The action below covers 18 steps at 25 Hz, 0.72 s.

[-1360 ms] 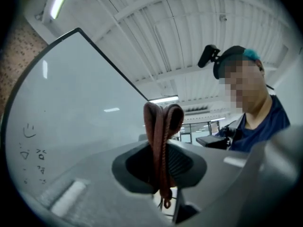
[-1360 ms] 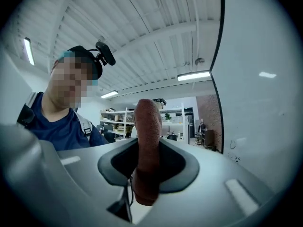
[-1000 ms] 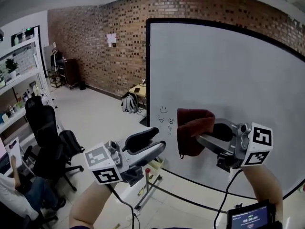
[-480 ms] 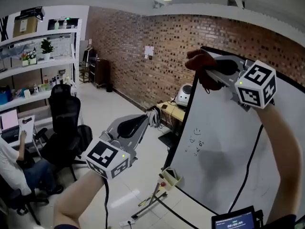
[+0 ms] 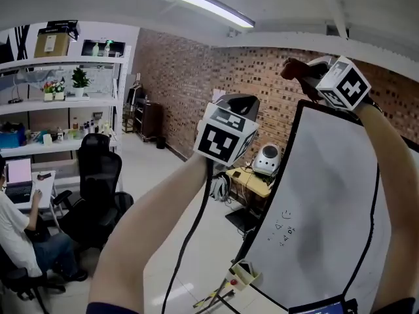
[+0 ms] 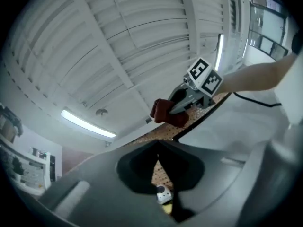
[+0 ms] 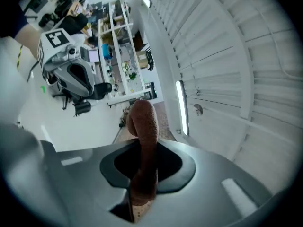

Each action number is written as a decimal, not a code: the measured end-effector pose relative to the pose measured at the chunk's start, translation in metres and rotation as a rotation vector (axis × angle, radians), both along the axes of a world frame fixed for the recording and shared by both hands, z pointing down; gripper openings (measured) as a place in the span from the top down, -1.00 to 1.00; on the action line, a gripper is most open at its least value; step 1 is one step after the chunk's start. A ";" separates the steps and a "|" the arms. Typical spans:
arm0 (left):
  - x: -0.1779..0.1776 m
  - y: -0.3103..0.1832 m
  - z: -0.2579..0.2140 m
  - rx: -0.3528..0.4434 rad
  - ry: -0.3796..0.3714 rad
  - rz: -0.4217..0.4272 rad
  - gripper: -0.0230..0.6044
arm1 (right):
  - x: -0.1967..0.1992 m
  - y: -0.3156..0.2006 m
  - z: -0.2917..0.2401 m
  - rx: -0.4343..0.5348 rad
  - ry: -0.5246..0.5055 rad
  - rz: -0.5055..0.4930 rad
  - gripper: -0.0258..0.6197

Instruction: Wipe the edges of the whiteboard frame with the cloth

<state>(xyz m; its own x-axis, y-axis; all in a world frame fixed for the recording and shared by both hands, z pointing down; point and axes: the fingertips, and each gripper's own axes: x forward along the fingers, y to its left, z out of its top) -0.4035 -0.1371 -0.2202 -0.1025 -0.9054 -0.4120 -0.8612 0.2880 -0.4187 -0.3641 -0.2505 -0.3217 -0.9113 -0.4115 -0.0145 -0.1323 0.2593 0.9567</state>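
The whiteboard stands at the right with a black frame. My right gripper is raised by the frame's top left corner, shut on a dark red cloth. Whether the cloth touches the frame I cannot tell. In the right gripper view the cloth runs up between the jaws and bulges past them. My left gripper is lifted to the left of the board with its jaws shut on nothing, tips meeting. Its camera sees the right gripper and the cloth against the ceiling.
A brick wall lies behind. Shelves, a black office chair and a seated person are at the left. A low yellow table with a white appliance stands by the board's foot. A ceiling light hangs overhead.
Both grippers have risen and rolled. The right one carried the cloth from the board's face up to the top left corner. The left one came up from waist level. The head view tilted upward.
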 end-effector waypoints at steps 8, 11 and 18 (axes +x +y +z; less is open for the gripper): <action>0.042 -0.063 0.010 -0.046 -0.059 0.118 0.92 | -0.001 -0.042 0.037 0.188 0.244 0.260 0.72; 0.054 -0.074 0.019 -0.062 -0.087 0.147 0.91 | -0.002 -0.055 0.058 0.149 0.306 0.297 0.71; 0.075 -0.082 0.021 -0.072 -0.063 0.232 0.91 | 0.028 -0.065 0.063 0.121 0.383 0.367 0.71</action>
